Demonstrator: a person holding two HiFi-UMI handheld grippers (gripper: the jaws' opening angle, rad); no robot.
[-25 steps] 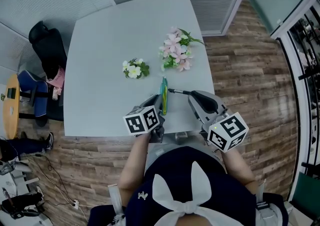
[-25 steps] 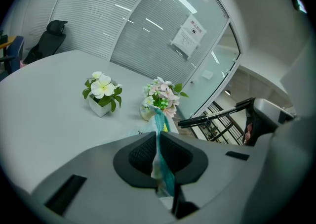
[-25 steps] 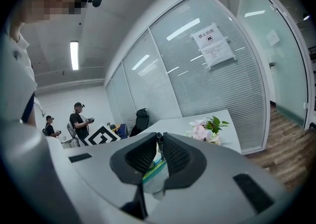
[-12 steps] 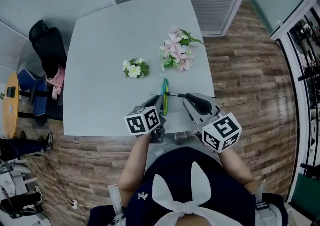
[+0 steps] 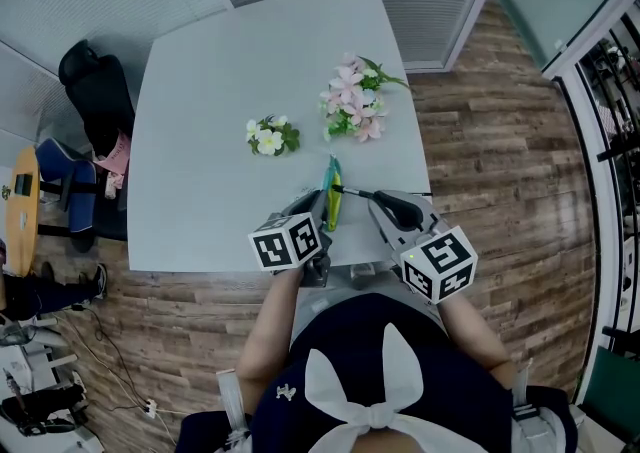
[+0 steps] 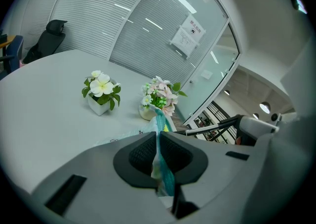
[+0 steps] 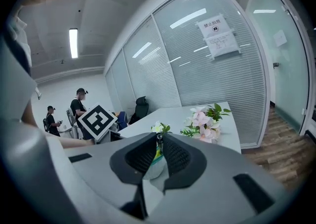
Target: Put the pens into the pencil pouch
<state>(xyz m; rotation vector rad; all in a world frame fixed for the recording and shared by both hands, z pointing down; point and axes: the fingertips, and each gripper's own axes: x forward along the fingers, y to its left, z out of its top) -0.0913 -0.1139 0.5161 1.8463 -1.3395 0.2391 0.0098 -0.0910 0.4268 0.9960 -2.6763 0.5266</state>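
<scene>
Teal pencil pouch (image 6: 161, 161) stands on edge, pinched between the closed fingers of the left gripper (image 5: 320, 209), its far end reaching ahead of them over the grey bench (image 5: 220, 91). The right gripper (image 5: 383, 203) has its fingers clamped on a thin dark pen (image 5: 352, 189), whose tip reaches beyond them to the pouch's upper edge. White flowers (image 5: 268, 137) and pink flowers (image 5: 352, 101) stand farther ahead.

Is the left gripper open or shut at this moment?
Shut. In the left gripper view, the left gripper has both jaws pressed against the teal pencil pouch, which stands edge-up between them with no gap visible.
</scene>
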